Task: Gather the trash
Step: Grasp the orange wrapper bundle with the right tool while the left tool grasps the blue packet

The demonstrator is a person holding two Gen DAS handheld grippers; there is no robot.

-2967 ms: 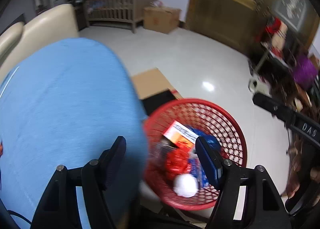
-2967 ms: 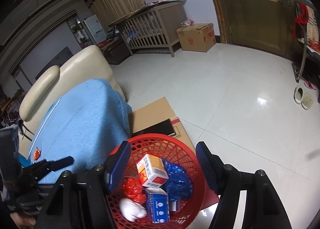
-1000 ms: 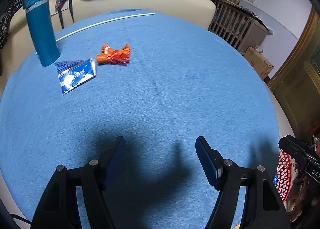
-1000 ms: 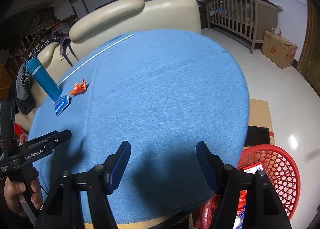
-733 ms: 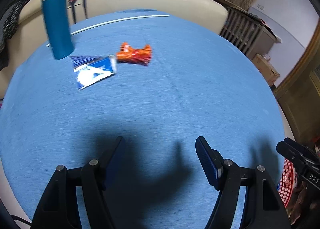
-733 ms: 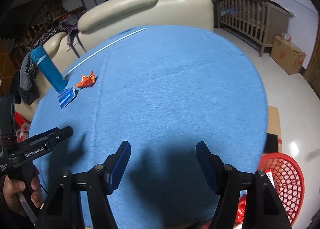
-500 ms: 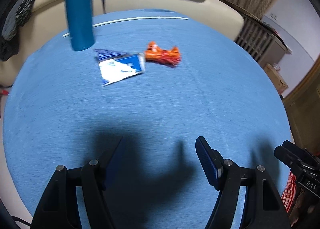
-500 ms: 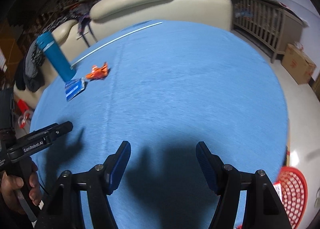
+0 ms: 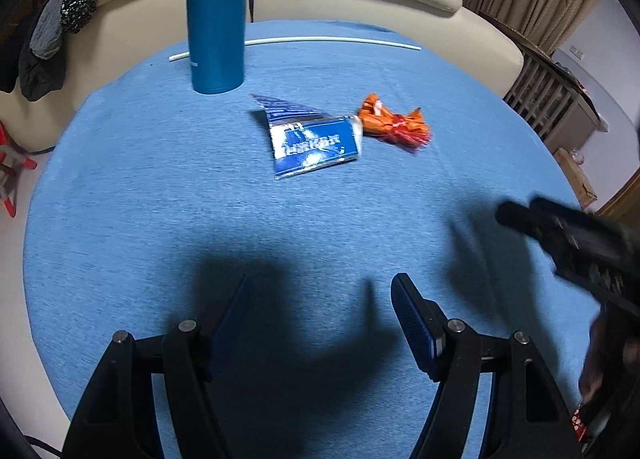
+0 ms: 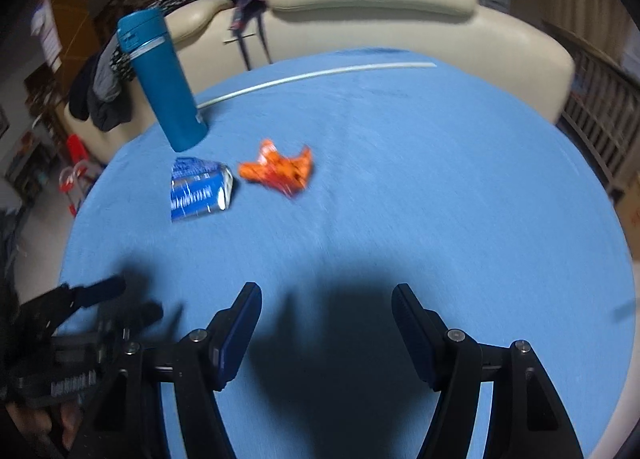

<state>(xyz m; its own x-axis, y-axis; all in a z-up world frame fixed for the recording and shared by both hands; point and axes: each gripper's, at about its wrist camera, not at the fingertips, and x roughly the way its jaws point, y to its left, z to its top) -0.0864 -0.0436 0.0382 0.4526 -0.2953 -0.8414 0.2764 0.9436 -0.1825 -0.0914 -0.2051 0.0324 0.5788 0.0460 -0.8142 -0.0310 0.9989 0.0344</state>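
We see left gripper (image 9: 320, 323) and right gripper (image 10: 326, 323) both spread wide, empty, above blue desk (image 9: 140, 199). Blue wrapper (image 9: 316, 143), orange wrapper (image 9: 394, 125) lie ahead, uncollected. Two pickups left.

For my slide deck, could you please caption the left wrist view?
Open left hand-held gripper over a blue-clothed table, facing a blue wrapper, orange wrapper and teal bottle.
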